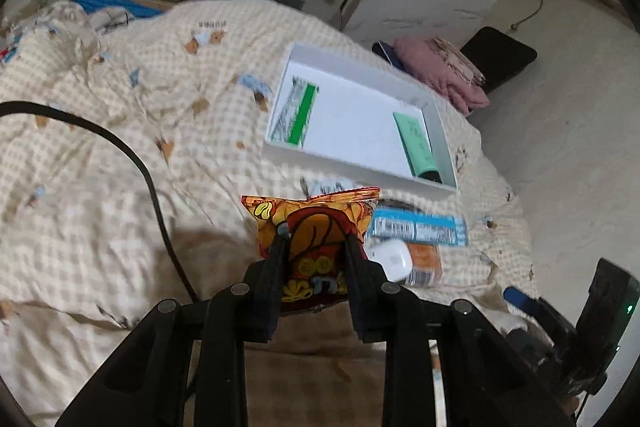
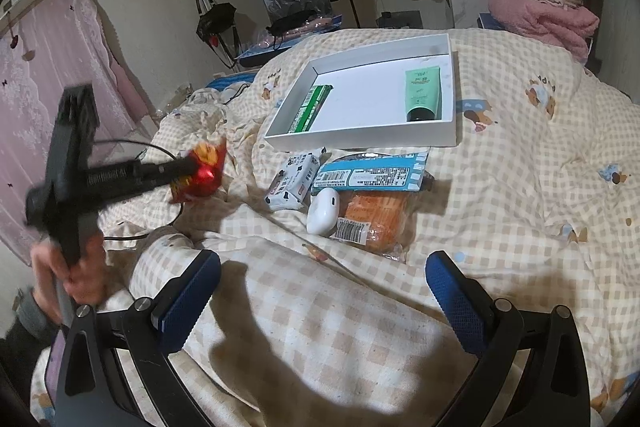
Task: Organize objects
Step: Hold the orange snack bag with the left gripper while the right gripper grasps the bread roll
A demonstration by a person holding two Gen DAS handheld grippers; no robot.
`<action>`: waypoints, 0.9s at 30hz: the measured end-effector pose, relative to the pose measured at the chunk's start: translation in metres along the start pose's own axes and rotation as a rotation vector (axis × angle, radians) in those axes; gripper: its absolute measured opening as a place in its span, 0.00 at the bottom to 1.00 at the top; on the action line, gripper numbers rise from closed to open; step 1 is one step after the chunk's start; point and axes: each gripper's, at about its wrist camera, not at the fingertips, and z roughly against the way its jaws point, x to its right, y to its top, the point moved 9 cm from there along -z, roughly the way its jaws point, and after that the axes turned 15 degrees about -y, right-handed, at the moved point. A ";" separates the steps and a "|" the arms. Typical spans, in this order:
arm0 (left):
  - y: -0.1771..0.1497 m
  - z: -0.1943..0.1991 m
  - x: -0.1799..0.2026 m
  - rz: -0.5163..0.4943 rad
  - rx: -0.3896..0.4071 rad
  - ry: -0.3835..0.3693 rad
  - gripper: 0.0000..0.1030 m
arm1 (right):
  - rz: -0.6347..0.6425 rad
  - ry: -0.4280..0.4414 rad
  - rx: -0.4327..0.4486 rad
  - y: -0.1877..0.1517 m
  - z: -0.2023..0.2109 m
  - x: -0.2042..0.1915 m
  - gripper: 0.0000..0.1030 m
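My left gripper (image 1: 316, 239) is shut on a red and yellow snack bag (image 1: 316, 223) and holds it above the bed; it also shows in the right wrist view (image 2: 188, 167) with the bag (image 2: 206, 169). A white box (image 2: 360, 135) lies on the quilt and holds a green packet (image 2: 310, 107) and a green tube (image 2: 422, 93). In front of it lie a white and black tissue pack (image 2: 290, 185), a blue and white packet (image 2: 368, 177), a white case (image 2: 322, 211) and an orange packet (image 2: 374, 219). My right gripper (image 2: 322, 301) is open and empty, nearer than these.
The checked quilt (image 2: 520, 187) covers the bed. A black cable (image 1: 132, 163) runs across it at the left. Pink folded blankets (image 2: 544, 19) lie on a dark chair at the far right. Bags and clothes stand at the back wall.
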 end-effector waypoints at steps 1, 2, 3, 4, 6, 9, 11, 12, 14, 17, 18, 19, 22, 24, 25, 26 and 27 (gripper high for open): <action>-0.001 -0.002 -0.002 0.011 -0.003 -0.007 0.29 | 0.000 0.000 0.003 0.000 0.000 0.000 1.00; -0.001 -0.003 -0.005 0.022 0.000 -0.016 0.29 | 0.001 0.001 0.006 0.001 0.001 0.000 1.00; -0.001 -0.003 -0.007 0.036 0.003 -0.029 0.29 | 0.002 0.002 0.006 0.001 0.001 -0.001 1.00; -0.002 -0.004 -0.008 0.042 0.004 -0.033 0.29 | 0.003 0.001 0.002 0.001 0.000 -0.001 1.00; -0.004 -0.008 -0.011 0.050 -0.006 -0.037 0.29 | 0.002 -0.002 -0.004 0.000 -0.001 -0.002 1.00; -0.008 -0.010 -0.012 0.047 -0.017 -0.032 0.29 | -0.007 -0.006 -0.017 0.001 -0.003 -0.001 1.00; -0.012 -0.013 -0.014 0.053 -0.034 -0.026 0.29 | -0.024 -0.005 -0.021 0.003 -0.001 0.003 1.00; -0.013 -0.015 -0.015 0.057 -0.042 -0.022 0.29 | -0.031 -0.003 -0.022 0.005 0.000 0.005 1.00; -0.015 -0.017 -0.017 0.060 -0.050 -0.019 0.30 | -0.037 -0.002 -0.044 0.012 -0.001 0.009 1.00; -0.018 -0.021 -0.018 0.055 -0.072 -0.006 0.30 | -0.045 -0.037 -0.077 0.025 -0.007 0.018 1.00; -0.019 -0.023 -0.017 0.050 -0.078 -0.001 0.31 | -0.048 -0.041 -0.089 0.028 -0.009 0.020 1.00; -0.020 -0.024 -0.018 0.047 -0.084 0.003 0.32 | -0.052 -0.045 -0.105 0.033 -0.012 0.022 1.00; -0.023 -0.027 -0.019 0.046 -0.100 0.010 0.32 | -0.041 -0.052 -0.180 0.039 -0.030 0.027 1.00; -0.023 -0.028 -0.020 0.045 -0.103 0.012 0.32 | -0.053 -0.069 -0.268 0.033 -0.048 0.030 0.94; -0.024 -0.028 -0.020 0.043 -0.107 0.013 0.33 | -0.051 -0.076 -0.301 0.030 -0.055 0.030 0.91; -0.025 -0.030 -0.020 0.038 -0.119 0.018 0.33 | -0.040 -0.093 -0.333 0.026 -0.063 0.029 0.91; -0.026 -0.032 -0.020 0.035 -0.125 0.023 0.33 | -0.017 -0.120 -0.361 0.022 -0.072 0.027 0.91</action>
